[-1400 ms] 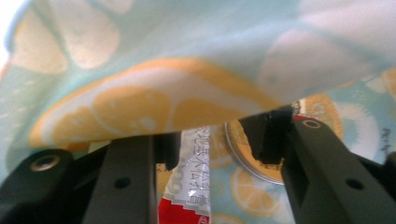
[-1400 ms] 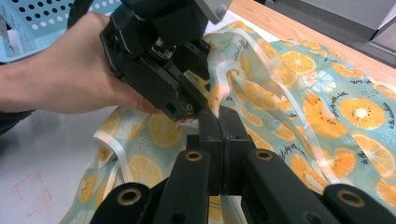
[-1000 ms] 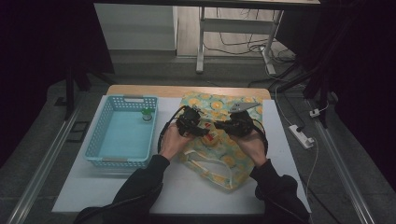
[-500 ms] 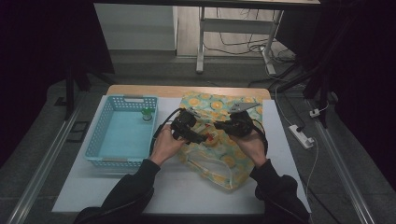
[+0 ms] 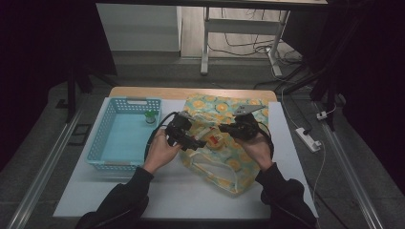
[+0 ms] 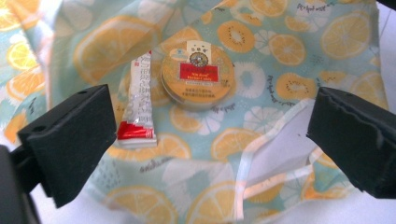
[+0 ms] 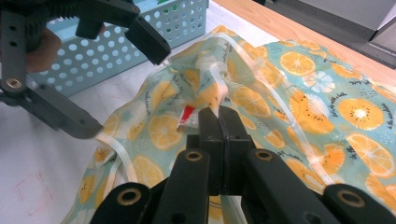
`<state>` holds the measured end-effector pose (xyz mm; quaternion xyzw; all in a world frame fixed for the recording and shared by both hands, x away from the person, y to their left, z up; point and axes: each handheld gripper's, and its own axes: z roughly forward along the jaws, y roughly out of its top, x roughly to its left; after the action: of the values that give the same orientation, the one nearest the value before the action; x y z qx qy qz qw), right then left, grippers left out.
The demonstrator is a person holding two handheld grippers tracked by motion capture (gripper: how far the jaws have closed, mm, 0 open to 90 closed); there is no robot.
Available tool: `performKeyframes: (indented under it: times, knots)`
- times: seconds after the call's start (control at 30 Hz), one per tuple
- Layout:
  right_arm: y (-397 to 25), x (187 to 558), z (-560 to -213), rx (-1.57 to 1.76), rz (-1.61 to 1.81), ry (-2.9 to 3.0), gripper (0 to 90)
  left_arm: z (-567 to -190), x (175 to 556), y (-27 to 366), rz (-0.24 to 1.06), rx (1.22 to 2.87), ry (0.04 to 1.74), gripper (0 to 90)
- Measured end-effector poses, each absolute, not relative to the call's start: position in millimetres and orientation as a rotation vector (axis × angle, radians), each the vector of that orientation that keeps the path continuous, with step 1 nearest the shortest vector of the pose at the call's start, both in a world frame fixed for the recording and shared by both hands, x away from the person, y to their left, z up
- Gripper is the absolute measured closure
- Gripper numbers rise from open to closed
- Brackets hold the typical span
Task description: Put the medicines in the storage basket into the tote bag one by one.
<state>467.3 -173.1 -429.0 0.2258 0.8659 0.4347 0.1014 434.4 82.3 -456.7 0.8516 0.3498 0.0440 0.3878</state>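
Observation:
A cloth bag [image 5: 224, 164] printed with orange slices lies on the white table. Inside its open mouth rest a round yellow tin [image 6: 197, 74] with a red label and a thin red-and-white sachet [image 6: 139, 100]. The tin [image 5: 216, 140] sits between the two hands. My left gripper [image 6: 215, 112] hovers open over the bag [image 6: 289, 51], jaws wide apart and holding nothing. My right gripper [image 7: 218, 116] is shut on the bag's [image 7: 303, 107] edge by its white strap, holding the mouth up. Across from it the left gripper [image 7: 123, 88] stands open.
A light blue perforated basket [image 5: 112, 164] stands left of the bag, with a small green-topped bottle [image 5: 151, 117] at its far right corner. Bare white table [image 5: 143, 191] runs along the near edge. A power strip [image 5: 309, 139] lies off the table's right side.
My left gripper has drawn back a little to the left and toward the person, away from the tin. The right gripper has stayed put on the bag's edge.

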Motion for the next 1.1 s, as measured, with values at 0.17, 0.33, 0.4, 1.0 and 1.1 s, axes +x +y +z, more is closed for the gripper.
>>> performKeyframes:
  times: [0.17, 0.33, 0.4, 1.0, 1.1]
  knots:
    - [-172.9, 467.3, -429.4, 0.667, 1.283, 2.557, 90.0, -455.9, 431.1, 97.2, 0.101, 2.132, 0.891, 0.0]
    - [-172.6, 467.2, -429.7, 0.668, 1.282, 2.561, 90.0, -455.1, 428.0, 113.0, 0.100, 2.100, 0.891, 0.0]
    - [-172.6, 467.2, -429.8, 0.668, 1.281, 2.561, 90.0, -455.1, 427.0, 119.9, 0.106, 2.082, 0.896, 0.0]
    - [-172.1, 467.4, -431.1, 0.668, 1.274, 2.566, 90.0, -450.6, 425.0, 172.9, 0.202, 2.087, 1.006, 0.0]
    - [-171.8, 467.4, -431.4, 0.668, 1.275, 2.567, 90.0, -449.7, 426.2, 182.9, 0.238, 2.093, 1.031, 0.0]
